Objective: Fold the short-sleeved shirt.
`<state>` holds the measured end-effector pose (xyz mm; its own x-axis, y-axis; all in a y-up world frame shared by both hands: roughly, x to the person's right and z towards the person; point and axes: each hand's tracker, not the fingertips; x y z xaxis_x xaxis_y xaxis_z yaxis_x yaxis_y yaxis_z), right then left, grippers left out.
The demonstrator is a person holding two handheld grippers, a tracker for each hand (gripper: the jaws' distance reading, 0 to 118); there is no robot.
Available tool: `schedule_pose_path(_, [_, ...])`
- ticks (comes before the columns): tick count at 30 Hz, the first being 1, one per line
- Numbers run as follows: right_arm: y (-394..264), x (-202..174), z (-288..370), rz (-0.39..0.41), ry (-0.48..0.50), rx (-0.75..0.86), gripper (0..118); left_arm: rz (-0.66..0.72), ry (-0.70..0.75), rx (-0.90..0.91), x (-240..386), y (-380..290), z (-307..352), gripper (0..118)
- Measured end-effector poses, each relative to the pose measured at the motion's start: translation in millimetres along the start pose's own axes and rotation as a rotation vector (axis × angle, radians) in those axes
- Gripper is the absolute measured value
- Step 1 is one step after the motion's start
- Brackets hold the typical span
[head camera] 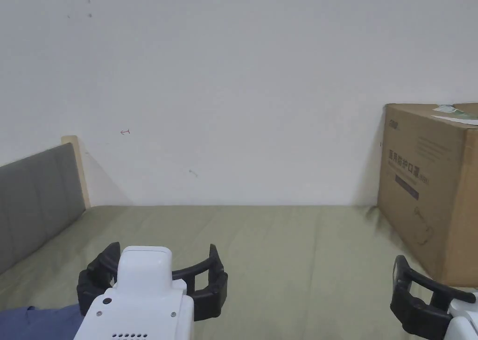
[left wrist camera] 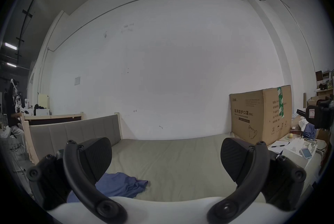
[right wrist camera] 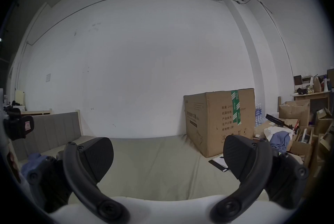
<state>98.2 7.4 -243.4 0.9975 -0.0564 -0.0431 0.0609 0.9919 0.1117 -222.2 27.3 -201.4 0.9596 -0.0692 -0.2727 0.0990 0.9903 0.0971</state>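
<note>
The short-sleeved shirt (left wrist camera: 124, 186) lies crumpled in a blue heap on the bed (left wrist camera: 180, 161), low and to the left of your left claw (left wrist camera: 165, 159), just under and beyond its left jaw. In the head view a corner of the same blue cloth sits below and left of that claw's white body. The heap has no clear long axis yet; it looks bunched, with one flap trailing off toward the space between the jaws.

Your left claw is spread wide and carries nothing; both jaws hang above the bed, clear of the cloth. Your right claw (right wrist camera: 168, 157) is likewise spread wide and empty, and from it the shirt shows as a blue patch far off to the left, behind its left jaw.

So the left claw is plainly the nearer one. I judge the folding has not started: the coming move is a reach down and left to catch an edge, with the right claw crossing left to meet it before you can spread the shirt flat.

Beyond and right of both claws stands a cardboard box (head camera: 432, 191) against the white wall (head camera: 233, 74), well apart from the shirt; a grey headboard (head camera: 37, 201) runs along the left.
</note>
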Motion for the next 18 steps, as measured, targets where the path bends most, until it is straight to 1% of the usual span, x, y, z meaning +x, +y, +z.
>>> schedule_pose_path(2, [-0.8, 0.8, 0.3, 0.02, -0.018, 0.0, 118, -0.002, -0.007, -0.003, 1.2, -0.8, -2.8, 118])
schedule_pose_path(5, [-2.6, 4.8, 1.2, 0.032, 0.001, 0.019, 118, 0.004, -0.01, -0.014, 3.0, -2.8, -8.0, 118])
schedule_pose_path(8, [-3.2, 5.2, 0.5, 0.025, 0.023, 0.027, 118, 0.004, -0.012, -0.018, 4.2, -3.7, -13.2, 118])
schedule_pose_path(11, [-3.4, 3.1, -5.1, 0.034, 0.018, 0.023, 118, 0.061, -0.118, 0.0, -0.5, -3.5, -15.8, 118])
schedule_pose_path(14, [-3.1, 2.6, -8.3, 0.028, 0.019, 0.014, 118, 0.04, -0.047, -0.001, 4.2, -3.4, -17.1, 118])
schedule_pose_path(18, [-3.3, 1.9, -12.8, 0.022, 0.005, -0.005, 118, 0.014, -0.049, -0.026, 6.3, -3.1, -20.7, 118])
